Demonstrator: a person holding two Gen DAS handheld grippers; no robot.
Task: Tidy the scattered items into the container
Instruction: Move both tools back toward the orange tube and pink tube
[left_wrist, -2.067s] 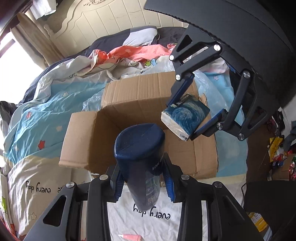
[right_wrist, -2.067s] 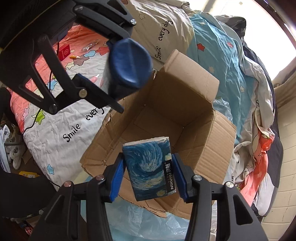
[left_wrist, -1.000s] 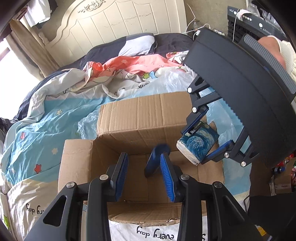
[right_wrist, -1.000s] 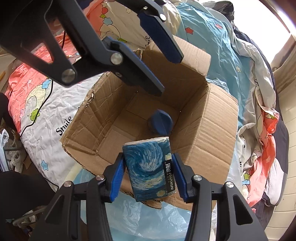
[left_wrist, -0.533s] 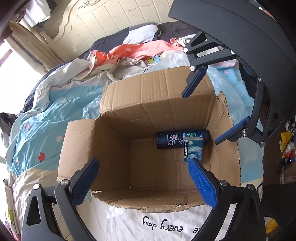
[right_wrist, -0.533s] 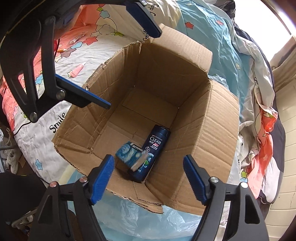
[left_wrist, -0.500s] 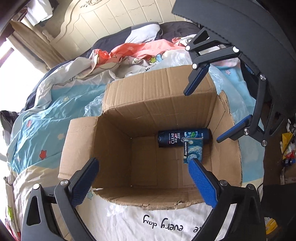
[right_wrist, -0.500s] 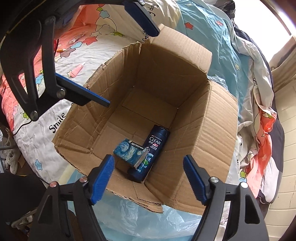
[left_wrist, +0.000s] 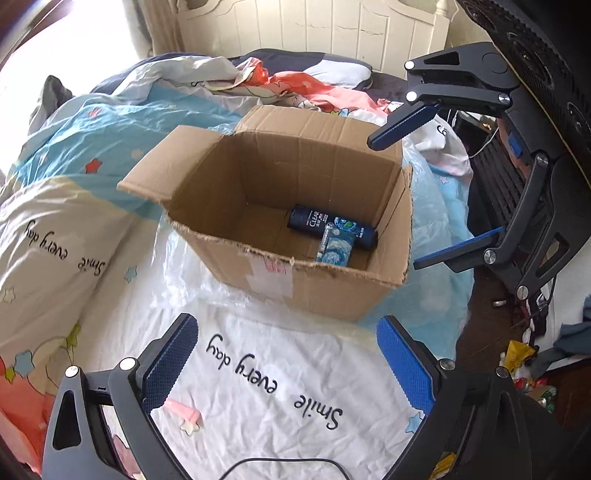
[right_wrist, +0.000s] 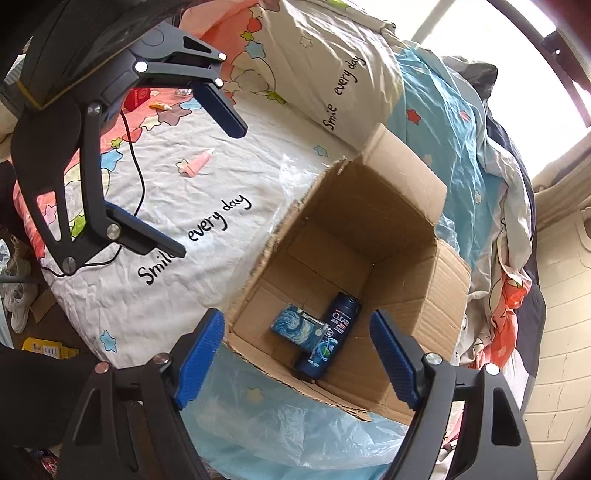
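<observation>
Rumpled bedding (left_wrist: 258, 369) carries an open cardboard box (left_wrist: 295, 173) holding a shampoo bottle (left_wrist: 314, 221) touching a tissue pack (left_wrist: 338, 249); left gripper (left_wrist: 288, 365) and right gripper (right_wrist: 295, 354) both gape empty.

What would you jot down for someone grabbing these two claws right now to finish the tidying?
Left claw: open, empty, above the bedsheet short of the box.
Right claw: open, empty, over the box's near corner.
Done: dark CLEAR bottle and starry-print pack lie on the cardboard box floor, the pack leaning on the bottle.
Left: pink tube on the sheet, plus a small orange-tipped tube and red packet farther off.
</observation>
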